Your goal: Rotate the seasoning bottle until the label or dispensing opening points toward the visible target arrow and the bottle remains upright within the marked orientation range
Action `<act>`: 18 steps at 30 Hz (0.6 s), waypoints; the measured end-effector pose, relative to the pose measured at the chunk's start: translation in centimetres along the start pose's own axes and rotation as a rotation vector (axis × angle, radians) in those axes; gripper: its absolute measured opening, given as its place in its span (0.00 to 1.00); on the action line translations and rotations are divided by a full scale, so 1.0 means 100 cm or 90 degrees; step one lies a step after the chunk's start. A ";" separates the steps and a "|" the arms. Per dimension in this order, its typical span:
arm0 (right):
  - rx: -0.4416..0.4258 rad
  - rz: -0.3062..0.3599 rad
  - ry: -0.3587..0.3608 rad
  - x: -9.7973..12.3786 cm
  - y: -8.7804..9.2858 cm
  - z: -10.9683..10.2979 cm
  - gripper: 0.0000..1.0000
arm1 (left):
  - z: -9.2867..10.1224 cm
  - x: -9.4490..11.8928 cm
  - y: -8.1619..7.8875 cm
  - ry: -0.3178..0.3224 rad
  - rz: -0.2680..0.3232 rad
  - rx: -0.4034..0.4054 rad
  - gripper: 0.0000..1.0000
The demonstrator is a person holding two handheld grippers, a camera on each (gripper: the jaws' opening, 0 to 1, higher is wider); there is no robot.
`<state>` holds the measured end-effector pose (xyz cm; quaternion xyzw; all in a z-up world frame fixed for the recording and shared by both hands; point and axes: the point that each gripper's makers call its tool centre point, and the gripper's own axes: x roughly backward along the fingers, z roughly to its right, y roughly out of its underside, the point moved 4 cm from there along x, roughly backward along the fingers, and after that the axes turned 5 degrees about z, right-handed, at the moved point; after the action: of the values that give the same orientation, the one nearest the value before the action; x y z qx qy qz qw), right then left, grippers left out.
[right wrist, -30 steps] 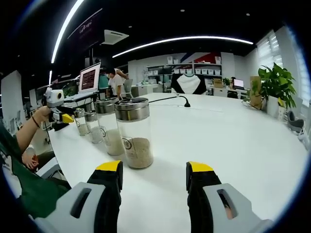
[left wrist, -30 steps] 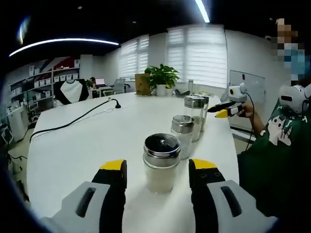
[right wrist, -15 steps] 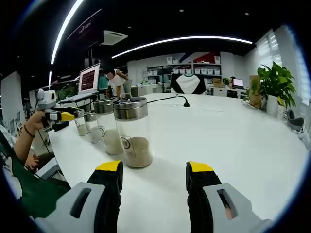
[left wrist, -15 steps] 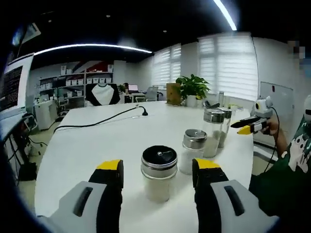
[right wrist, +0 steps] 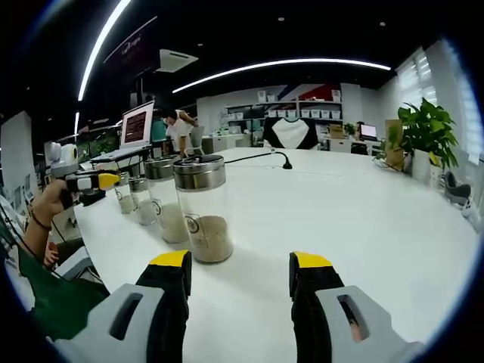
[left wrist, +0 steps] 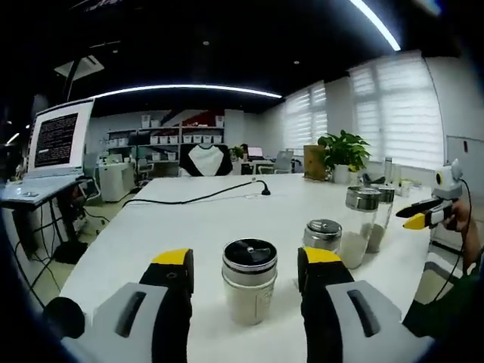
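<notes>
A short seasoning bottle (left wrist: 249,283) with a steel lid and pale powder stands upright on the white table (left wrist: 189,227). My left gripper (left wrist: 246,259) is open, one jaw on each side of it with a small gap. Behind it, to the right, stand a small shaker (left wrist: 324,236) and two tall jars (left wrist: 359,219). The right gripper (left wrist: 420,219) hovers past them in a hand. In the right gripper view, my right gripper (right wrist: 240,262) is open and holds nothing. A tall jar (right wrist: 203,212) of brownish seasoning stands just beyond its left jaw, and the left gripper (right wrist: 97,181) is at the row's far end.
A black cable (left wrist: 204,199) runs across the far half of the table. A potted plant (left wrist: 342,151) stands at the far edge, a laptop screen (left wrist: 57,140) off the left side. A person (right wrist: 180,130) stands near the back shelves. The table edge runs close by the jar row (right wrist: 98,234).
The left gripper view has swung to the left around the short bottle, which stays between the open jaws. The right gripper has hardly moved.
</notes>
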<state>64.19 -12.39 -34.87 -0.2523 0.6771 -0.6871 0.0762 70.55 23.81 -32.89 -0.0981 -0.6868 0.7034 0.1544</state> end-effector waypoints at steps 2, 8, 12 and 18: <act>-0.001 0.002 -0.001 0.000 0.000 0.000 0.52 | -0.001 0.000 0.003 -0.008 0.001 -0.002 0.59; -0.001 0.004 -0.002 0.000 0.000 0.001 0.52 | 0.011 -0.005 0.007 0.017 0.012 0.048 0.58; 0.001 0.004 0.000 0.001 -0.001 0.002 0.52 | 0.016 -0.011 0.010 0.003 0.029 0.059 0.60; 0.002 0.005 0.000 0.001 -0.002 0.004 0.52 | 0.019 -0.011 0.005 -0.011 0.052 0.042 0.49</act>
<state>64.30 -12.77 -34.66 -0.2494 0.6772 -0.6877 0.0791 70.83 21.61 -33.41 -0.1150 -0.6600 0.7322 0.1230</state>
